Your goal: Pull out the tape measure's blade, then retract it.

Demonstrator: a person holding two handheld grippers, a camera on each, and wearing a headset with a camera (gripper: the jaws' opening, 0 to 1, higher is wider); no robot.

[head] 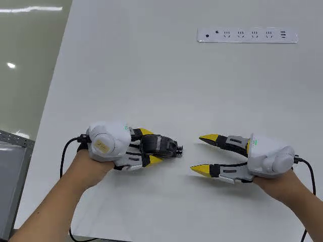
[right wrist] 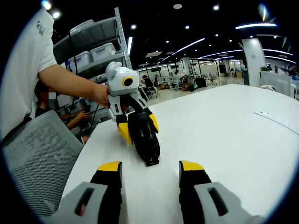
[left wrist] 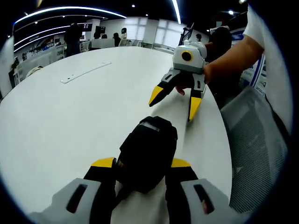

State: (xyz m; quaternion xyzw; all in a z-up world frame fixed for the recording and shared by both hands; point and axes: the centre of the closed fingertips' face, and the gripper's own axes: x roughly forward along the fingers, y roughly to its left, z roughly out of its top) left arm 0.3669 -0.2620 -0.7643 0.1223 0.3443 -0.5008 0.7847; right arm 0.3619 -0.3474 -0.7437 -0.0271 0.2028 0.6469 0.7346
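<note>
The left gripper (head: 150,146) clamped the tape measure (head: 162,145), whose nose pointed straight ahead into the right gripper (head: 201,153), its jaws spread open, near but apart.

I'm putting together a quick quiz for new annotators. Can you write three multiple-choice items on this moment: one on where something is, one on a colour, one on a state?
1. Where is the tape measure?
A. between the left tongs
B. between the right tongs
C. lying loose, ungripped

2. What colour are the tips of the tongs?
A. red
B. yellow
C. blue

3. How are the right tongs?
A. shut on the tape measure
B. open and empty
C. shut on nothing

Answers:
1 A: the left gripper view shows the black case clamped between its own tips.
2 B: all four tips are yellow.
3 B: a wide gap shows between the tips, with nothing in it.
</note>
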